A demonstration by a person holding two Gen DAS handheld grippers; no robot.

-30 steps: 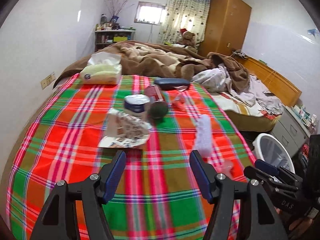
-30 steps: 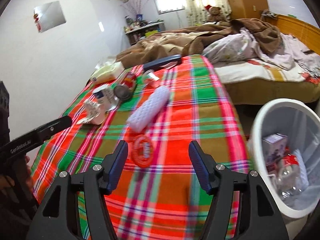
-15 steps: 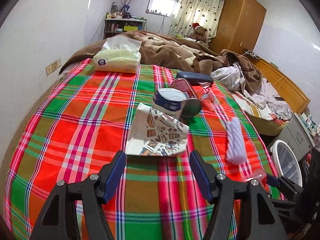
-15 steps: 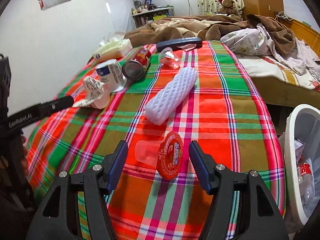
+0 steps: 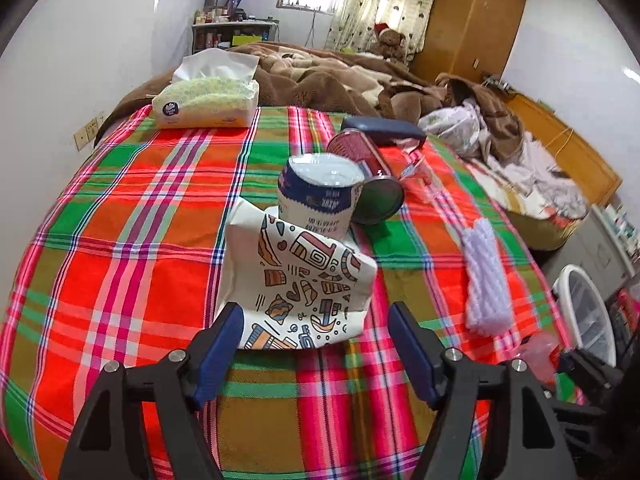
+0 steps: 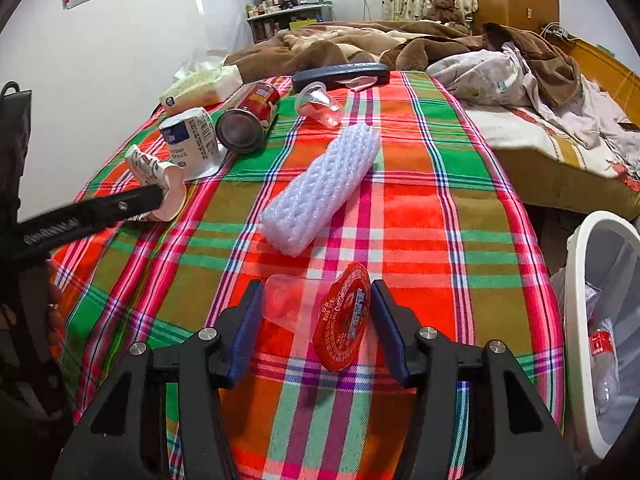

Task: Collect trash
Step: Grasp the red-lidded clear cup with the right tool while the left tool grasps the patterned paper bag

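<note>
Left wrist view: the left tongs (image 5: 314, 354) have their jaws spreading apart, and the near edge of a crumpled patterned paper cup (image 5: 298, 284) lies between the blue pads without either pad pressing it. Just behind the cup stands a blue-and-white tub (image 5: 320, 196), with a red can (image 5: 366, 178) on its side beside it, all on the plaid cloth (image 5: 132, 220) covering the bed. A white foam net sleeve (image 5: 486, 278) lies to the right, and a tissue pack (image 5: 208, 100) sits at the far edge.

In the right wrist view, the right tongs (image 6: 316, 328) are narrowing around a clear jelly cup with a red lid (image 6: 340, 316); the pads flank it, but I cannot tell whether they touch. A white bin (image 6: 580, 288) stands beside the bed at right, holding a plastic bottle (image 6: 604, 354).
</note>
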